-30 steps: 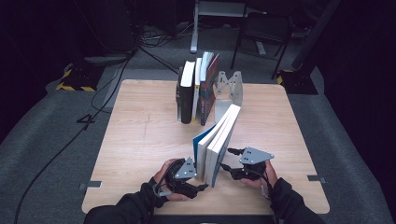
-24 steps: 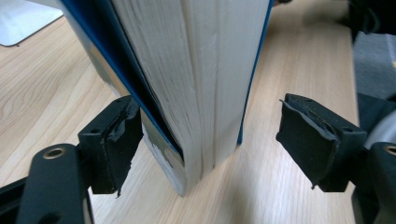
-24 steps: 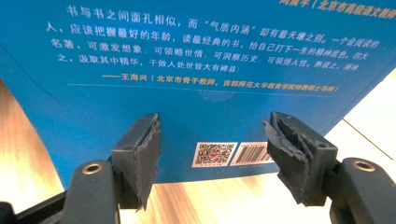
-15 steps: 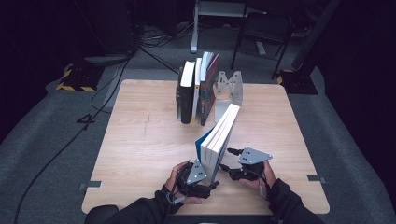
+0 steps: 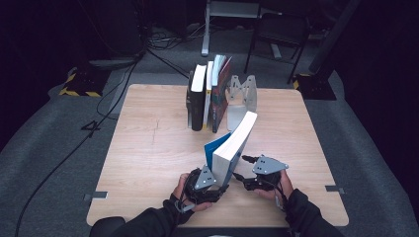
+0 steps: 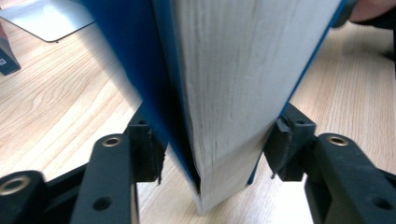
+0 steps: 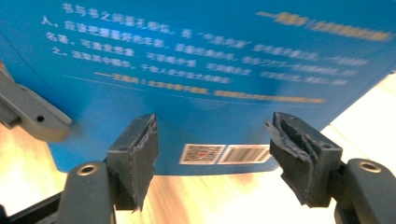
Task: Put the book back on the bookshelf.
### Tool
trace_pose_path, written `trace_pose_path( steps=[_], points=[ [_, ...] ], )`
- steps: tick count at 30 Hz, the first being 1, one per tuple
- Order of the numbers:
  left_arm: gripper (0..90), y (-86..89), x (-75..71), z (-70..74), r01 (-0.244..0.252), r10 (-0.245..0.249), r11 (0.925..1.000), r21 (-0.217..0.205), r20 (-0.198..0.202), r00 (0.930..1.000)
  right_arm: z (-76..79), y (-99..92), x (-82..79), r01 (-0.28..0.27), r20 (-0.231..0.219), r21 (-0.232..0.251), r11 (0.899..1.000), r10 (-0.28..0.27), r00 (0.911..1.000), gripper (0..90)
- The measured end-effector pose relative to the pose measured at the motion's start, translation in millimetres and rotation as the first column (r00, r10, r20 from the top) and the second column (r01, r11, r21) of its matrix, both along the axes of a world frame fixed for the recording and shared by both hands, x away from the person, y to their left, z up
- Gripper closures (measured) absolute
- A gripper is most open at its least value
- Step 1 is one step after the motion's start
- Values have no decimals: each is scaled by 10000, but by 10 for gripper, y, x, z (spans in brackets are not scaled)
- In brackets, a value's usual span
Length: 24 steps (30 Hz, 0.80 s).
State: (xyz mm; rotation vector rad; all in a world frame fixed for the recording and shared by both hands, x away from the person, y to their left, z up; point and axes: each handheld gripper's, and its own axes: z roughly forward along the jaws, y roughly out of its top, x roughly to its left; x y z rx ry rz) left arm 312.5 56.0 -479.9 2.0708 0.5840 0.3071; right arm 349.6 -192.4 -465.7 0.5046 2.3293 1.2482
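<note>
The left claw [image 6: 212, 154] has just been closing around the blue book [image 6: 224, 88]; both pads touch its covers, above the wooden worktop [image 6: 60, 107].

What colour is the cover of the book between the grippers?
Blue; the book shows it best in the right gripper view.

The book [image 5: 236, 143] between the two hand-held grippers has a bright blue cover and a cream-white block of page edges with faint grey streaks. In the right gripper view its cover [image 7: 210, 70] carries rows of white characters, two yellow lines of print, a thin white rule, and a white label with a black barcode and a code square with a red centre, just ahead of the black jaws. The left hand-held gripper [image 5: 213, 183] and right hand-held gripper [image 5: 243, 168] are black with grey top plates. The tabletop [image 5: 148, 148] is pale wood with a light grain. Beyond the grippers, the row of books [image 5: 207, 94] shows black, white and dark red, beside a silver-grey bookend [image 5: 242, 91]. The sleeves [image 5: 148, 224] are black.
</note>
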Motion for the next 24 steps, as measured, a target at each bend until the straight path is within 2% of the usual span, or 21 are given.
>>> trace_pose_path(
  steps=[4, 6, 7, 12, 19, 21, 22, 24],
  points=[
    [496, 50, 34, 18, 176, -177, 9997, 192, 19, 9998, 35, -79, 31, 239, 87, 106, 9997, -240, 9997, 333],
    [508, 128, 81, 32, 518, -522, 9980, 366, 104, 9986, 51, -122, 50, 364, 101, 125, 9993, -366, 9993, 332],
    [518, 128, 81, 32, 518, -522, 9980, 366, 104, 9986, 51, -122, 50, 364, 101, 125, 9993, -366, 9993, 332],
    [572, 349, 198, 68, 1087, -1093, 9920, 641, 61, 9940, 88, -214, 91, 514, 351, -119, 9986, -509, 9981, 312],
    [576, 432, 246, 98, 1596, -1598, 9829, 920, -51, 9871, 91, -348, 156, 574, -12, 340, 9978, -574, 9984, 307],
    [578, 476, 276, 112, 1855, -1841, 9777, 983, -238, 9826, 100, -375, 180, 523, -152, 491, 9974, -516, 9986, 304],
    [579, 476, 276, 112, 1855, -1841, 9777, 983, -238, 9826, 100, -375, 180, 523, -152, 491, 9974, -516, 9986, 304],
    [579, 539, 310, 117, 2173, -2150, 9712, 980, -335, 9760, 101, -381, 205, 387, -261, 694, 9968, -370, 9990, 305]
  ],
)
